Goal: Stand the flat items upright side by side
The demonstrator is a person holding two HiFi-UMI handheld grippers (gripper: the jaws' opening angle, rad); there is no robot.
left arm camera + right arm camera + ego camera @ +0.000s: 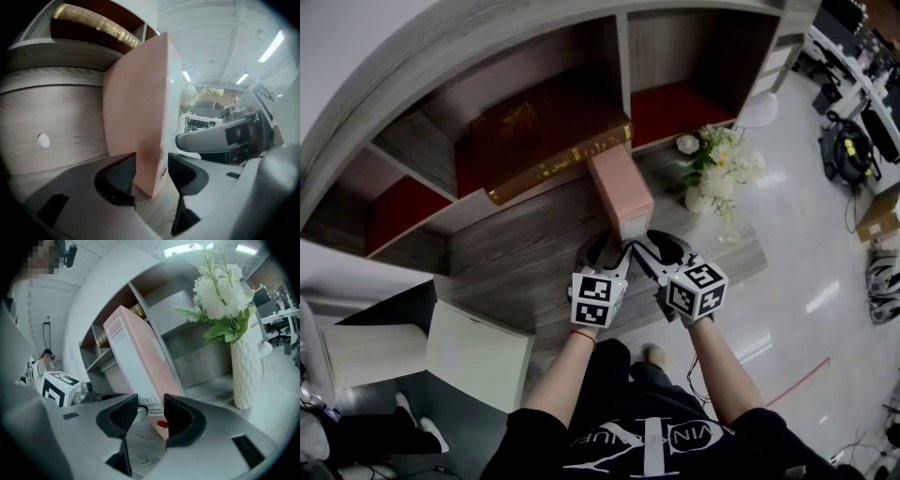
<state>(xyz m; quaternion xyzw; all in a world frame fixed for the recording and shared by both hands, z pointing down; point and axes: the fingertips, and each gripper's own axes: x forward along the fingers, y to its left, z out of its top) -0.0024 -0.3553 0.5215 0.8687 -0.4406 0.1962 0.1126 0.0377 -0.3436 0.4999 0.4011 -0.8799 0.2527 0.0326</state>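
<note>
Pink book (621, 192), upright on bench (516, 267): left gripper (151, 165) fingers (121, 177) clamp its lower corner, apparently steadying it; right gripper (151, 401) fingers (123, 416) narrowly parted, empty.

Right now no whole word can be read: on the pink box (621, 192) a white label (117, 332) near the top and a barcode sticker (151, 402) at the foot are seen, their print too small to make out. Behind the pink box, gold lettering (96, 23) is carried along the spine of the dark red book (546, 131), too blurred to read. In front of the pink box, square black-and-white markers are shown on the cubes of the left gripper (614, 246) and right gripper (645, 242), and on the black shirt (647, 441) only upside-down white fragments like "UE" and "VIN" are caught.
</note>
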